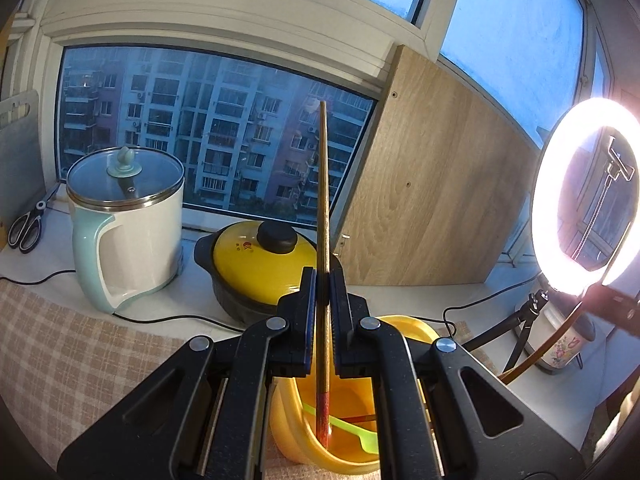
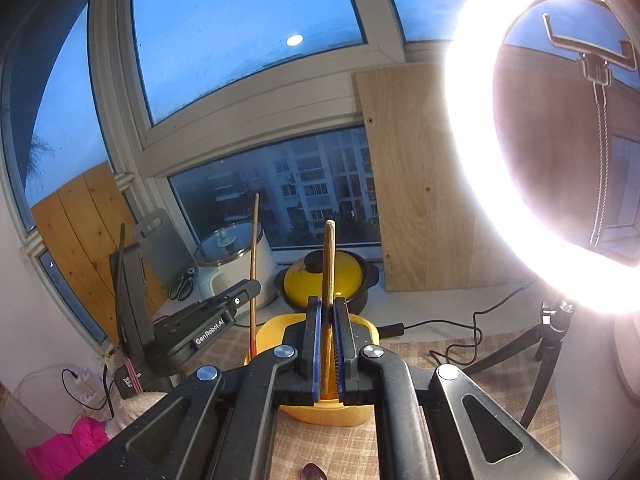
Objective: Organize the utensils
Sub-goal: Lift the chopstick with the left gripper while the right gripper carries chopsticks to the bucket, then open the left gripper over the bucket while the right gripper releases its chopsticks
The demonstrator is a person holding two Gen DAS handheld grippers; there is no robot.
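Wooden chopstick point(image 1: 323, 208), long axis nearly upright, stands clamped between the pads of the left gripper point(image 1: 323, 280); its thin end points to twelve o'clock and its red lower end dips into the yellow bin point(image 1: 416, 330) on the checked tablecloth point(image 1: 80, 344). A green utensil point(image 1: 352, 430) lies across the bin's floor at about five o'clock from that red tip. In the right wrist view, the right gripper point(image 2: 328, 306) is clenched on a second chopstick point(image 2: 328, 264), also upright, its lower end hidden behind the jaws over the same bin. At ten o'clock from it, the left gripper's body bears the lettering "GenRobot.AI".

Behind the bin, at twelve o'clock, sits a yellow-lidded dark pot point(image 1: 256, 264) with a small red mark on the lid, too small to read. At ten o'clock stands a white and mint kettle point(image 1: 128, 236) with a glass lid, and scissors point(image 1: 28, 226) lie further left on the sill. A wood panel point(image 1: 432, 184) leans at one o'clock; a lit ring light point(image 1: 552, 200) on a tripod glares at three o'clock, its cables trailing over the counter.
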